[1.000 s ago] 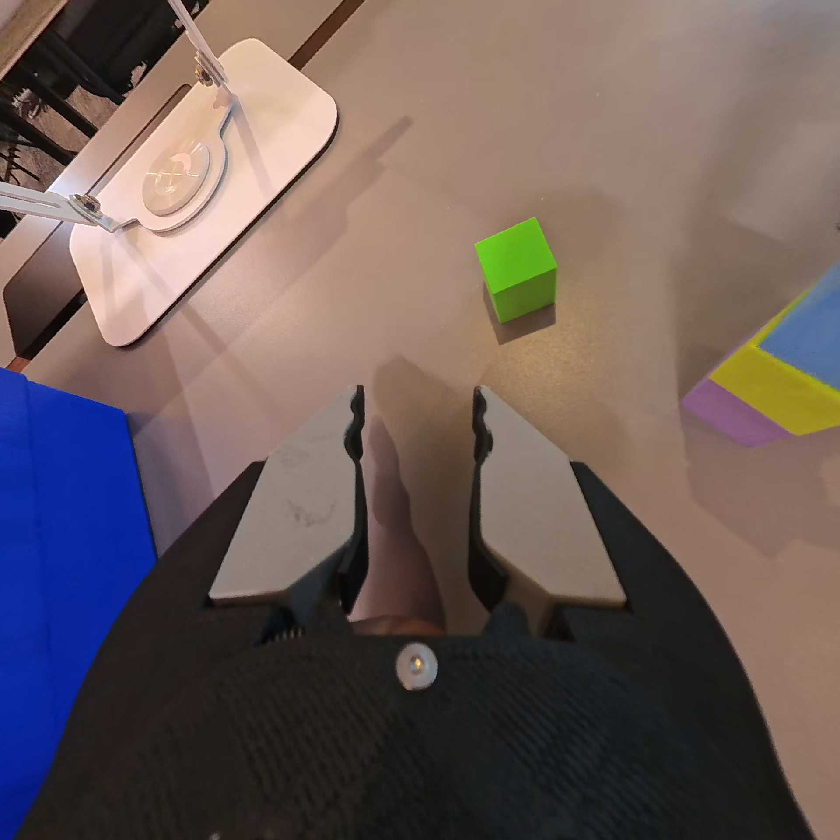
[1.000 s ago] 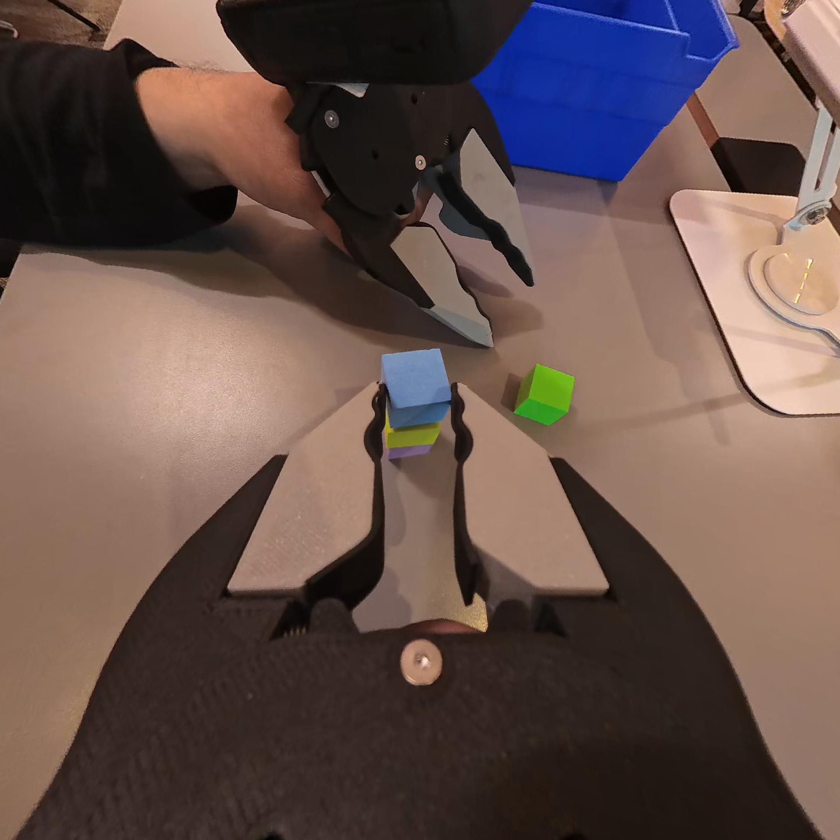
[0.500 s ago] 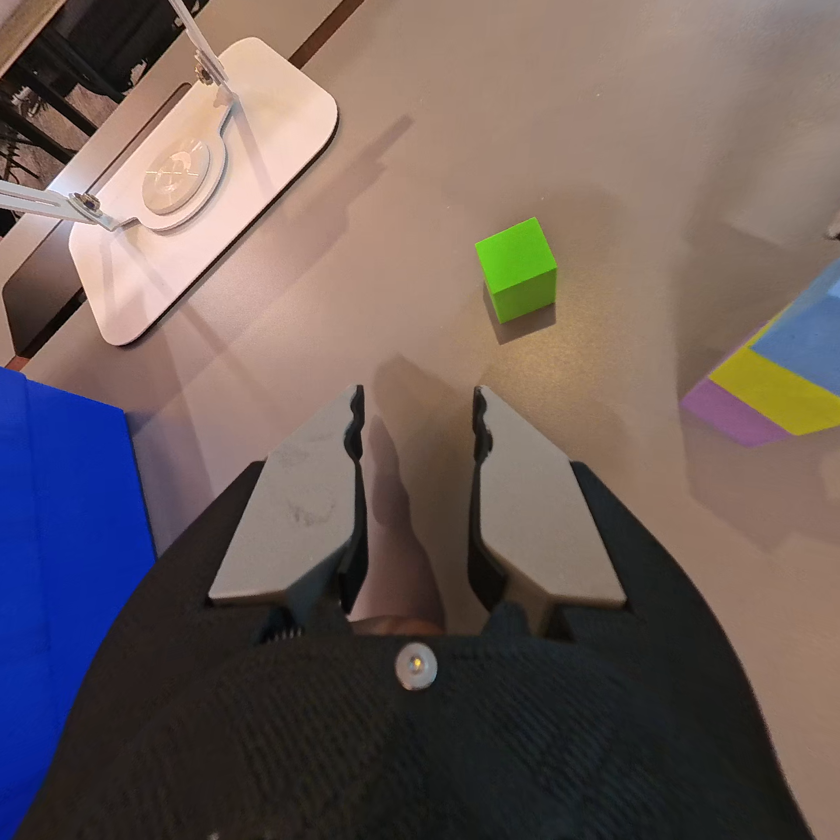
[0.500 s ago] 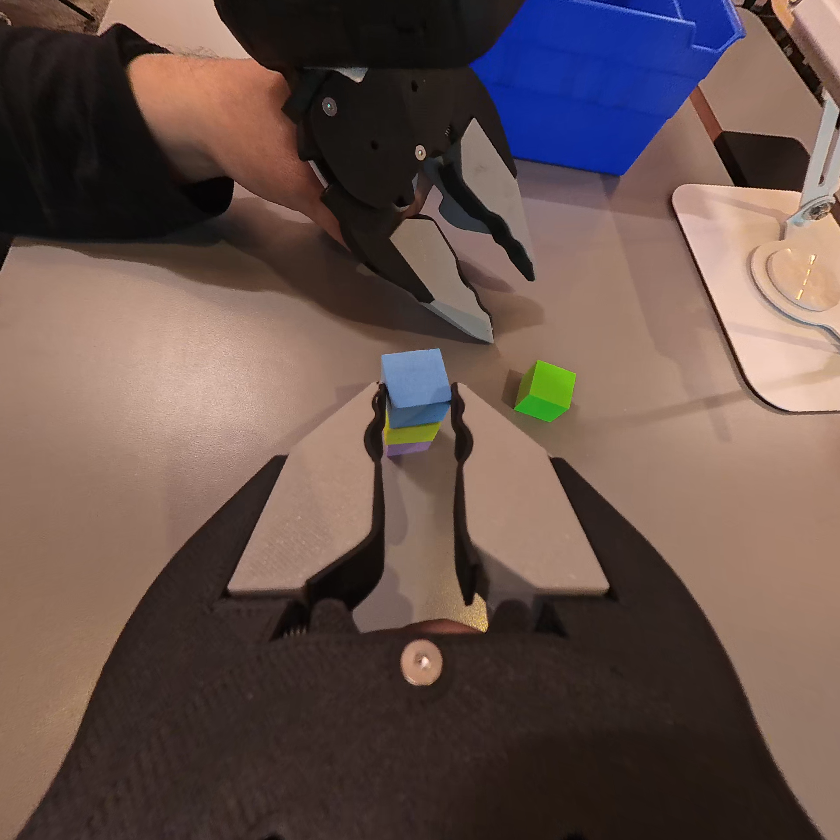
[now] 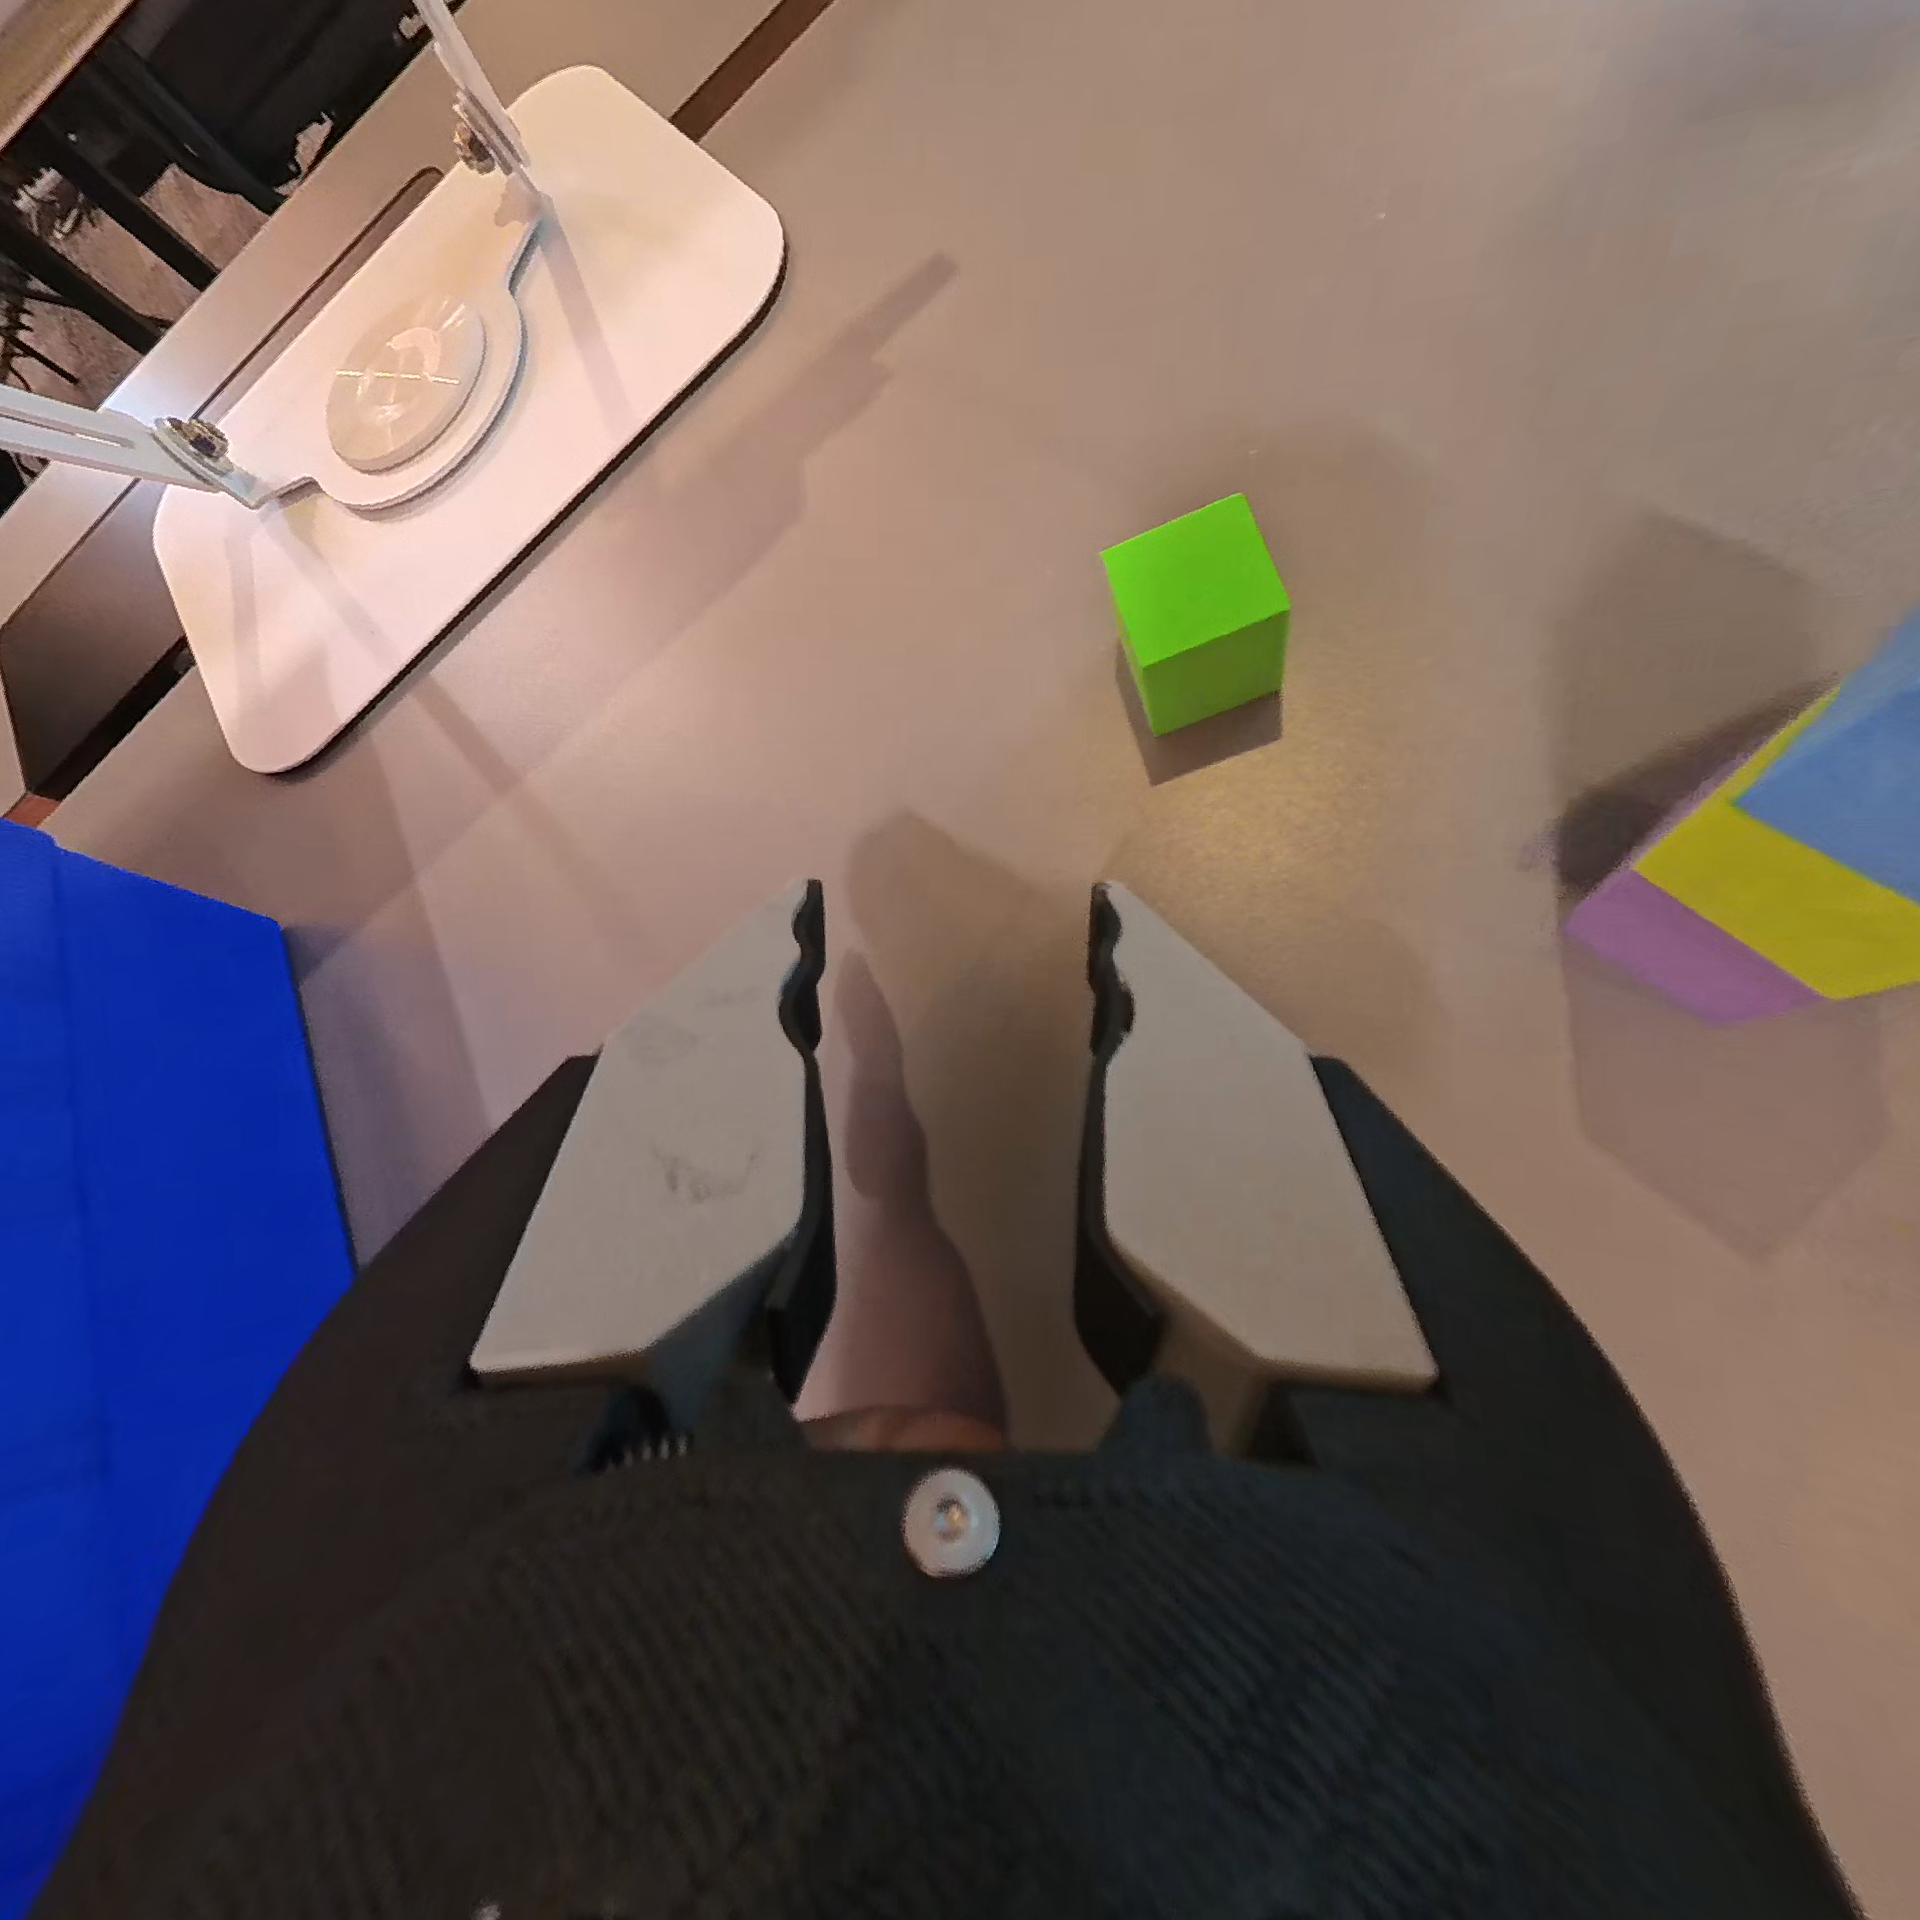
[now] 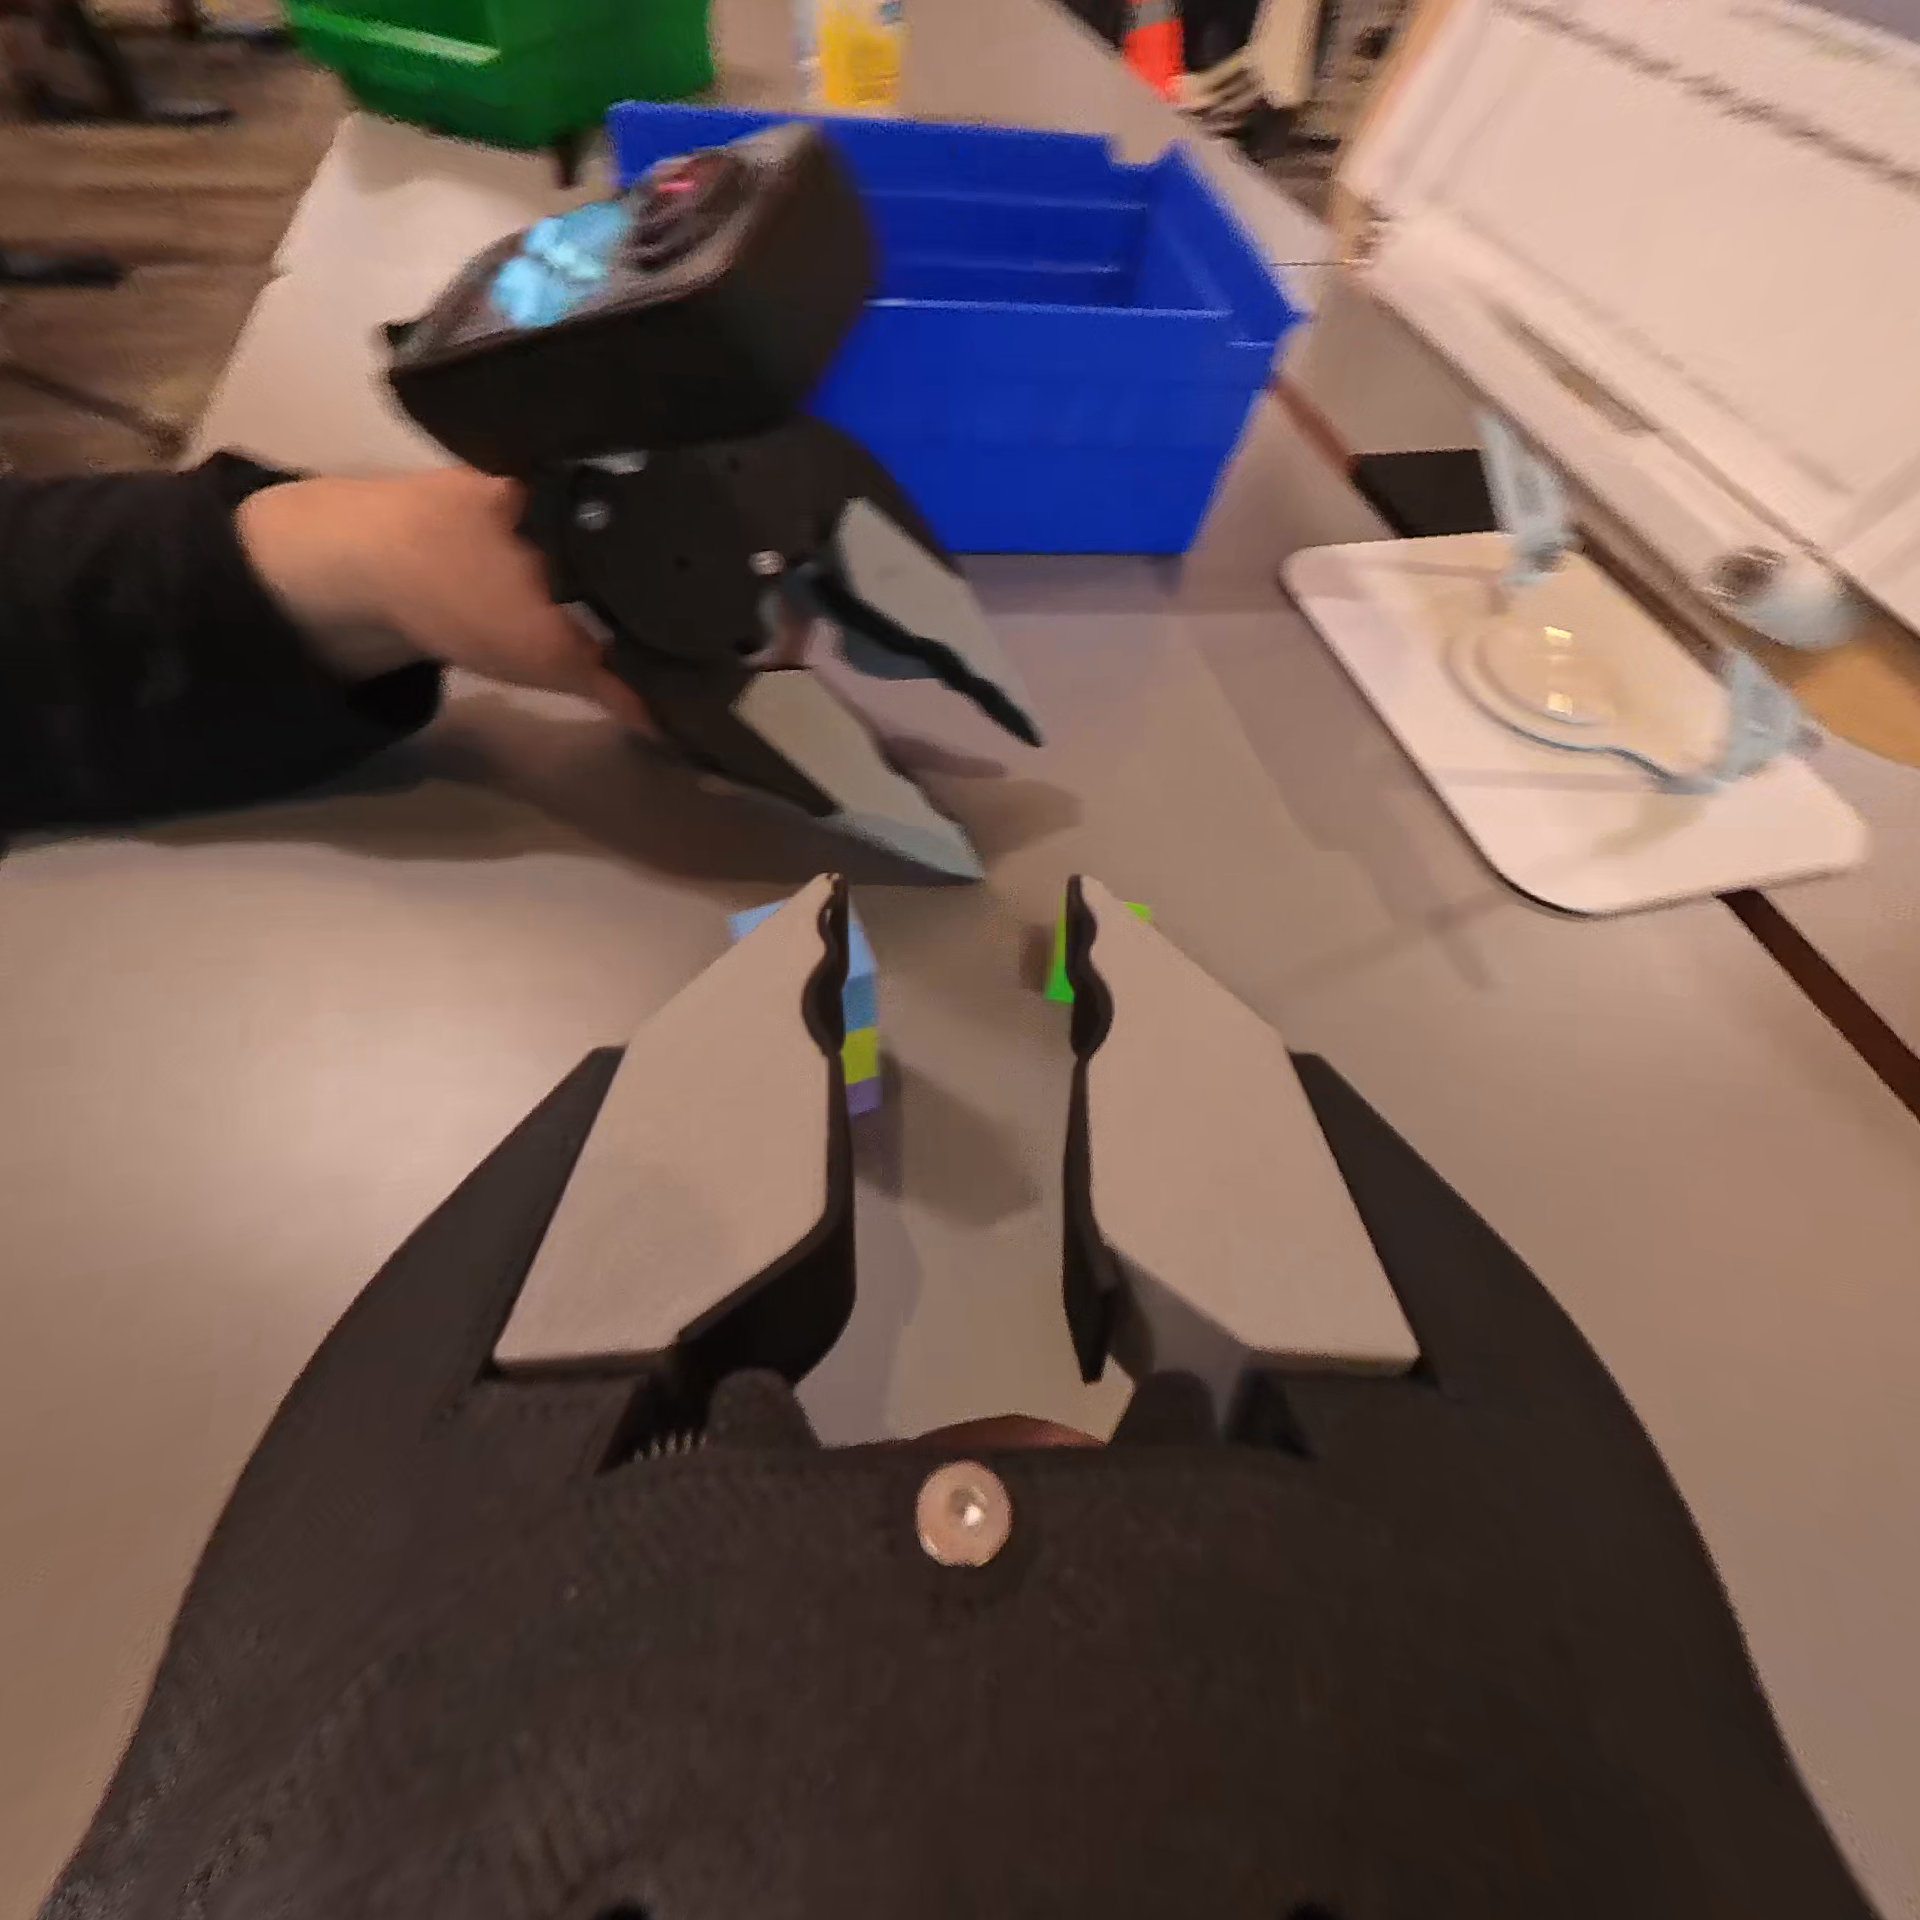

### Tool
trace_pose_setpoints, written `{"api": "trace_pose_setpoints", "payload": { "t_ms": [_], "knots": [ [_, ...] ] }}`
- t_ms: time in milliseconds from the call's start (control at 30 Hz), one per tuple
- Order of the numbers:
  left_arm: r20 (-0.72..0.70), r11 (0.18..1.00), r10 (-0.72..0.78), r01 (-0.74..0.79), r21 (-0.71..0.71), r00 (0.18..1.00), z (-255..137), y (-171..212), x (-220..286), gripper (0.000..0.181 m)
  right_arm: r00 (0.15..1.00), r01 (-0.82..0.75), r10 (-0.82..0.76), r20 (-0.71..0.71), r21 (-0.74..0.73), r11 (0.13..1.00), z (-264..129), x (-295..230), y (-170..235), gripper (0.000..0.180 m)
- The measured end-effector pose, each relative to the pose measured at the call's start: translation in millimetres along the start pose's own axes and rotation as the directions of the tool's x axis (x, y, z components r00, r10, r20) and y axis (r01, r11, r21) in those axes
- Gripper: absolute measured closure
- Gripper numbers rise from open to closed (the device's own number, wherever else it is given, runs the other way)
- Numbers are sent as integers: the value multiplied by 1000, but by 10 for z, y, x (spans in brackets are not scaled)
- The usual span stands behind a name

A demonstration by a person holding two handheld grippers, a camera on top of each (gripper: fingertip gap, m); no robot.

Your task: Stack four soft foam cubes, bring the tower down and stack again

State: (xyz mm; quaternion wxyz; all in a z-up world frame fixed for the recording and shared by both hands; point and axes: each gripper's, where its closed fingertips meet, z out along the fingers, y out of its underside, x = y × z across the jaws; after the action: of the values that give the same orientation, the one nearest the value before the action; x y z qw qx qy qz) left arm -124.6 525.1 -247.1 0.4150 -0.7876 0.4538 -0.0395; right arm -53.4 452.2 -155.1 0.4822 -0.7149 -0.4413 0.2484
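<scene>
Across the grey tabletop (image 5: 1195, 260) I see a blue plastic bin (image 6: 1039, 395) at the far side. My left gripper (image 5: 954, 914) and right gripper (image 6: 951, 914) both gape empty. A three-cube foam stack, blue cube (image 5: 1860, 769) over yellow cube (image 5: 1787, 914) over purple cube (image 5: 1662, 956), stands near the lone green foam cube (image 5: 1200, 608).

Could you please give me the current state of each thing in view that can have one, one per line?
Left tongs: open, empty, above the table.
Right tongs: open, empty, beside the stack.
Blue cube: on top of the stack.
Yellow cube: in the middle of the stack.
Purple cube: at the bottom, on the table.
Green cube: alone on the table, unstacked.
Blue bin: upright; contents not visible.
</scene>
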Motion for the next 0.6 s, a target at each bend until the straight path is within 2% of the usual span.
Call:
{"api": "trace_pose_setpoints", "payload": {
  "t_ms": [67, 167, 367, 533, 600],
  "knots": [
    [-1, 1000, -3, 3, 0, 1000, 0, 1, -1, 131, 994, -64, 64, -89, 0, 998, -21, 231, 76, 139],
    [-3, 1000, -4, 4, 0, 1000, 1, 1, 0, 131, 982, -141, 135, -135, -36, 989, 50, 402, 272, 130],
    [-7, 1000, -7, 7, 4, 1000, 5, -1, 2, 132, 982, -129, 103, -160, -156, 979, 427, 477, 561, 126],
    [-9, 1000, -8, 8, 6, 1000, 7, -1, 2, 132, 988, -90, 59, -143, -222, 971, 696, 460, 634, 131],
    [-5, 1000, -1, 1, 5, 1000, 6, -3, 4, 132, 990, -85, 52, -131, -261, 962, 755, 451, 712, 143]
  ]
}}
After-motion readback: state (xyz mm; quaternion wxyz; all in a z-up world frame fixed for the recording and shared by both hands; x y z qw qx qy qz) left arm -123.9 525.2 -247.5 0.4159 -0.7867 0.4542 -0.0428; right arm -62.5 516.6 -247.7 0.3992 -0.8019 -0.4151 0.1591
